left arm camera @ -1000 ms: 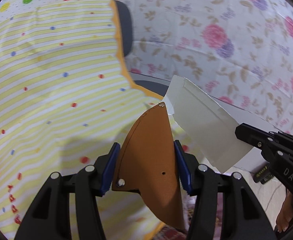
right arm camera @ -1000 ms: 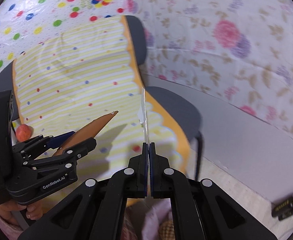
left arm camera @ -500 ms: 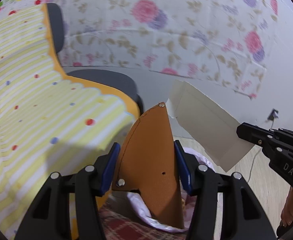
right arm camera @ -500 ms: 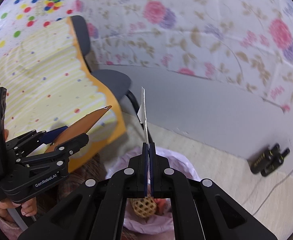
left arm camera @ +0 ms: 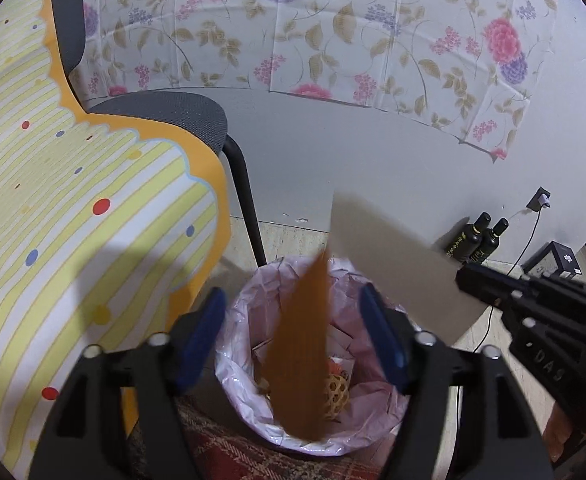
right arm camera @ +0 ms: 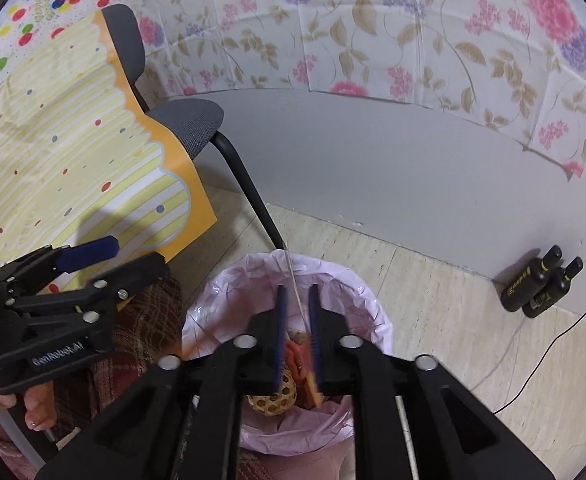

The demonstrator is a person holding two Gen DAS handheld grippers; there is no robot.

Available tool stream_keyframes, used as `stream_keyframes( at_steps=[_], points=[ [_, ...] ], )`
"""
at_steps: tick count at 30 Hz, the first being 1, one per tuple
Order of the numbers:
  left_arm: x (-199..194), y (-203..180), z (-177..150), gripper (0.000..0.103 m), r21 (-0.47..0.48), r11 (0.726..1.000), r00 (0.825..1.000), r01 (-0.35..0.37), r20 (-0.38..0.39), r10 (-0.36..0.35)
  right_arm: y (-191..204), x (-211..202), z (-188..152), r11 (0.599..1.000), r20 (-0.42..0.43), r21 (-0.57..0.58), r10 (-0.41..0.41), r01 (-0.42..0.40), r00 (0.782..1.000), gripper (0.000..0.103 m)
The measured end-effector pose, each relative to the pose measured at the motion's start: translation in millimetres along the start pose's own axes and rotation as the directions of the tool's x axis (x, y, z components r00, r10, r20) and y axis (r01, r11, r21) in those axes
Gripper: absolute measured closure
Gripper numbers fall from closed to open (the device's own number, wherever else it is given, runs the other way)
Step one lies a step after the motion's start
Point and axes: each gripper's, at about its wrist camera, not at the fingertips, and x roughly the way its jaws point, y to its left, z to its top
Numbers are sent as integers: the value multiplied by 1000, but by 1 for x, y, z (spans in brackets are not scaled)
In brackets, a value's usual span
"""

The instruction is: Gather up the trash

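Drop step, both items over the bin. Left gripper point(left arm camera: 293, 336) has its jaws spread wide, blue pads clear of the brown leather piece point(left arm camera: 303, 356), which shows blurred between them, touching neither, and looks to be dropping tip-up toward the trash bin point(left arm camera: 249, 424) directly under it. Right gripper point(right arm camera: 296, 332) has its jaws slightly apart, with the white card point(right arm camera: 295, 280) edge-on in the gap; in the left wrist view the card point(left arm camera: 397, 272) reads as a grey-white sheet slanting up from the right gripper's point(left arm camera: 465, 280) tips, over the bin's right rim. Cannot tell if one pad is touching the card; it does not look clamped. Bin is lined with a pinkish bag and holds a woven ball point(right arm camera: 277, 396) and some reddish scraps. Yellow striped tablecloth point(left arm camera: 73, 220) hangs to the left, grey chair point(left arm camera: 173, 108) behind it, two dark bottles point(right arm camera: 541, 284) stand by the wall, well apart. Next move, by my read: let both pieces drop in, check the card clears the rim, then swing back to the table for more trash. Risk: the card is light and flat and could glide past the rim.
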Motion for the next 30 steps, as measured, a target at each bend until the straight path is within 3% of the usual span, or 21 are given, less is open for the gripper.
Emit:
stream_keyframes(
  at_steps=[9,14,16,19,24,30],
  points=[
    [-15,22,10,27,-48,998,998,-47,36,49,20,-12,24,998,64,-45,45,-42,997,81],
    [-36,46,23,19,-77,989,988,-130,76,136,48,-18,52,990,105,-100,105,-95,989,75],
    [-47,57,28,13,-97,982,981,-161,98,170,63,-20,65,984,124,-129,137,-121,983,69],
    [-66,79,36,7,-132,965,963,-227,116,243,85,-23,79,973,135,-170,179,-156,974,57],
    [-99,116,39,7,-200,925,930,-324,113,351,132,-29,98,937,136,-263,273,-231,952,43],
    [-141,154,32,7,-287,858,879,-425,97,467,186,-43,112,884,134,-361,363,-296,922,25]
  ],
)
